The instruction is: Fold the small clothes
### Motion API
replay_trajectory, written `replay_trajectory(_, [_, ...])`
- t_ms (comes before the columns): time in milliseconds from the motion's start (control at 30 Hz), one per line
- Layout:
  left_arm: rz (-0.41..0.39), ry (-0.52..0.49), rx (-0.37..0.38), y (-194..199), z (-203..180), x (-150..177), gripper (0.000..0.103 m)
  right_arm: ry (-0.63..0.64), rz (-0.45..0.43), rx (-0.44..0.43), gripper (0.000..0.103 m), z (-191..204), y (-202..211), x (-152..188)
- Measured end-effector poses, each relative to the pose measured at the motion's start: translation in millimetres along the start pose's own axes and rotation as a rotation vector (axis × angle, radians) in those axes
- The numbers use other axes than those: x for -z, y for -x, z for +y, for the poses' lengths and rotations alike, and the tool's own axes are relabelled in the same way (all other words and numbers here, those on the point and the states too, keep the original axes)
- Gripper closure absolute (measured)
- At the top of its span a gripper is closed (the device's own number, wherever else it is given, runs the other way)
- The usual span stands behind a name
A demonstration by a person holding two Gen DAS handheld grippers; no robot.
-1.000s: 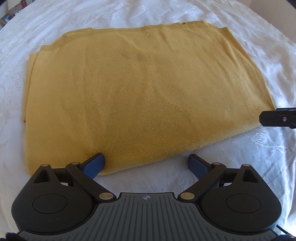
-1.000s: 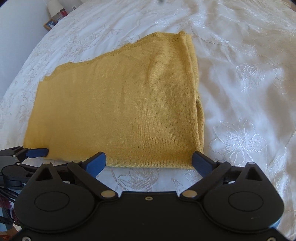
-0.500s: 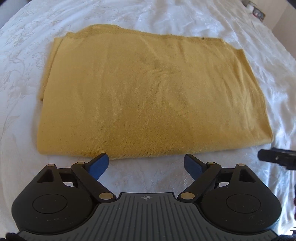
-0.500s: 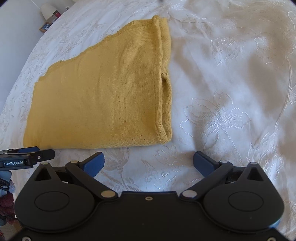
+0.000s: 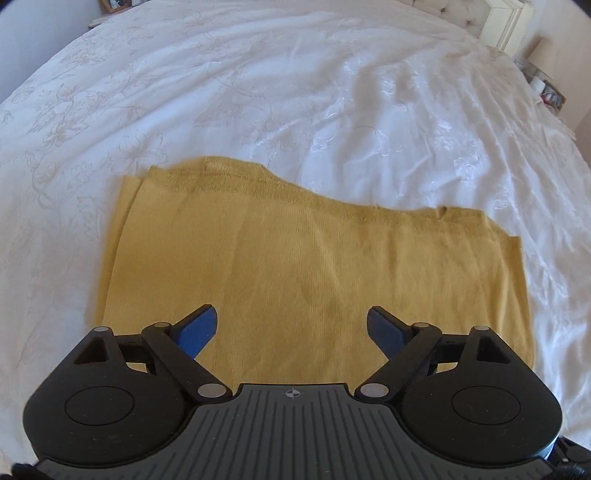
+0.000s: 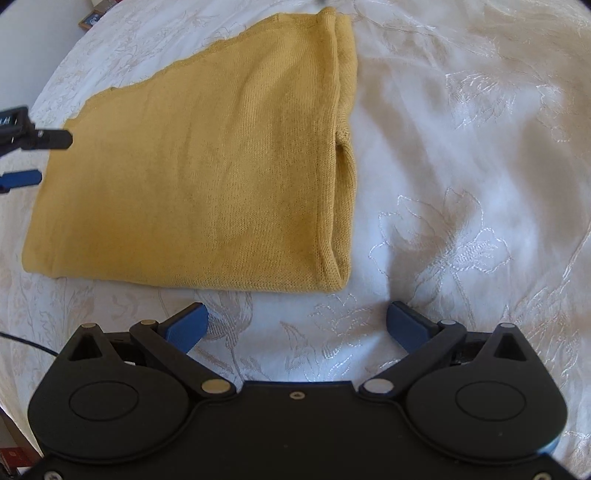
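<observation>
A mustard-yellow knit garment [image 5: 303, 266] lies folded flat on the white bedspread; it also shows in the right wrist view [image 6: 199, 177], with stacked layered edges along its right side. My left gripper [image 5: 291, 328] is open and empty, raised over the garment's near edge. Its fingers also show at the left edge of the right wrist view [image 6: 22, 178]. My right gripper [image 6: 297, 325] is open and empty, over bare bedspread just short of the garment's near right corner.
The white embroidered bedspread [image 5: 295, 92] surrounds the garment on all sides. A nightstand with small items [image 5: 546, 92] stands at the far right, and picture frames [image 6: 90, 18] stand at the far left.
My left gripper has moved forward and tilted up, so the garment sits lower in its view. My right gripper has drawn back and shifted right; the garment lies still.
</observation>
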State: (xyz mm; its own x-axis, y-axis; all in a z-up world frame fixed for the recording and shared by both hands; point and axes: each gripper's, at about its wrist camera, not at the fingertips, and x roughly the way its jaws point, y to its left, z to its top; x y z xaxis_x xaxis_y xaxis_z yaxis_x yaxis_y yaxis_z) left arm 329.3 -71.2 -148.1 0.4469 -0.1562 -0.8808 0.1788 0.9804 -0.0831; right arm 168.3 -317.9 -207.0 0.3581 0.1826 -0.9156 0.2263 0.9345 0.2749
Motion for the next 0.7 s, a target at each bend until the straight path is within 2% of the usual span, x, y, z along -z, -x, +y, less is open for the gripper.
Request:
replay_trajectory(167, [0.041, -0.042, -0.048, -31.4, -14.2, -18.8, 0.014, -0.01, 0.001, 0.005, 0.0, -0.8, -2.6, -2.8])
replay_trajectory(333, [0.157, -0.063, -0.097, -68.2, -13.4, -15.8, 0.011, -0.048, 0.006, -0.028, 0.0, -10.3, -1.9, -7.3])
replay_trajectory(467, [0.157, -0.057, -0.092, -74.4, -10.3, -11.6, 0.004, -0.129, 0.023, -0.097, 0.0, -31.1, 3.4, -14.9])
replay_trajectory(567, [0.152, -0.072, -0.092, -75.2, -8.5, -8.6, 0.0, -0.229, 0.042, -0.182, 0.0, -50.5, 8.1, -22.2])
replay_trajectory(700, [0.145, -0.068, -0.081, -75.4, -6.4, -7.0, 0.0, -0.334, -0.032, -0.249, 0.001, -70.1, 24.8, -28.1])
